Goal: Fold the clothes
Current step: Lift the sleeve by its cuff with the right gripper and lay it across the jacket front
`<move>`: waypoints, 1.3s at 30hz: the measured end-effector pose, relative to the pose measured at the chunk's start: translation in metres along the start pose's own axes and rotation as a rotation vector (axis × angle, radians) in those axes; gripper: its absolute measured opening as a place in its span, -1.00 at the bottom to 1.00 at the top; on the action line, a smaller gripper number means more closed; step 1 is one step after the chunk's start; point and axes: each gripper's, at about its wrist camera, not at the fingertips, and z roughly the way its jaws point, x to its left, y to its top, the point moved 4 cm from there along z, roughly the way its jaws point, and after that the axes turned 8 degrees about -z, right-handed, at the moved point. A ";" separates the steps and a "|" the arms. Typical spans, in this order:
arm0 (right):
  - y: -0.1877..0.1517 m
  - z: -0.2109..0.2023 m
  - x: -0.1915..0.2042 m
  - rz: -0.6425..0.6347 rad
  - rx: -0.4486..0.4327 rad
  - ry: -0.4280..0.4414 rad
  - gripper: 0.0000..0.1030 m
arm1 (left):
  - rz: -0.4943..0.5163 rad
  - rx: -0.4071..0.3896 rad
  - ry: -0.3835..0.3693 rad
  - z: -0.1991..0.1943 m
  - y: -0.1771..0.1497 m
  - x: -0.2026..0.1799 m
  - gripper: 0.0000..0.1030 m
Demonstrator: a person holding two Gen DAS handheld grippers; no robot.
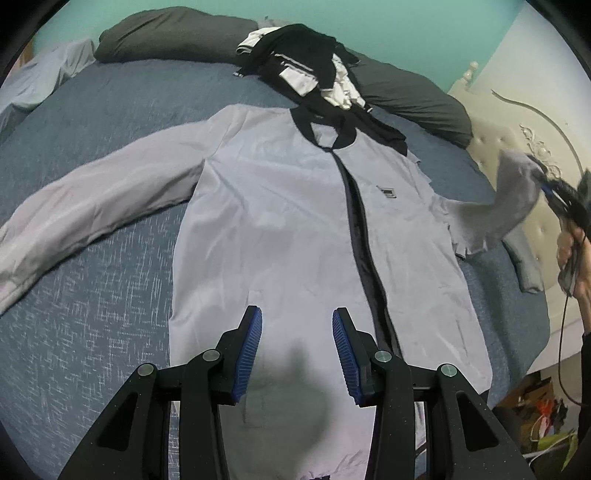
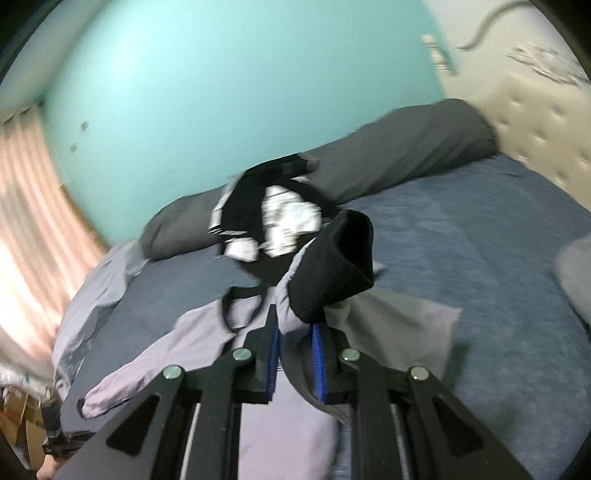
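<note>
Pale grey jacket spread on a bed, one sleeve lifted by the right hand-held gripper.

The bed (image 1: 92, 280) carries a blue, woven-looking cover with fine light flecks; long dark grey pillows (image 1: 173, 33) lie along its far edge. The jacket (image 1: 280, 229) lies front-up and flat on the cover, smooth thin fabric with a black ribbed collar, a dark front placket and a small chest badge. Its one sleeve stretches flat across the cover; the other sleeve (image 2: 295, 310) is raised off the bed, its black ribbed cuff (image 2: 332, 266) standing above the blue pads. A heap of black and white clothes (image 1: 306, 62) touches the collar. The left hand-held gripper (image 1: 297, 350) hovers above the hem, jaws apart (nothing between them). The right hand-held gripper (image 2: 295, 354) is clamped on the lifted sleeve.
</note>
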 end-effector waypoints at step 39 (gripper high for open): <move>-0.221 0.129 0.288 -0.311 0.501 0.461 -0.52 | -0.083 0.006 -0.018 -0.010 0.004 0.039 -0.15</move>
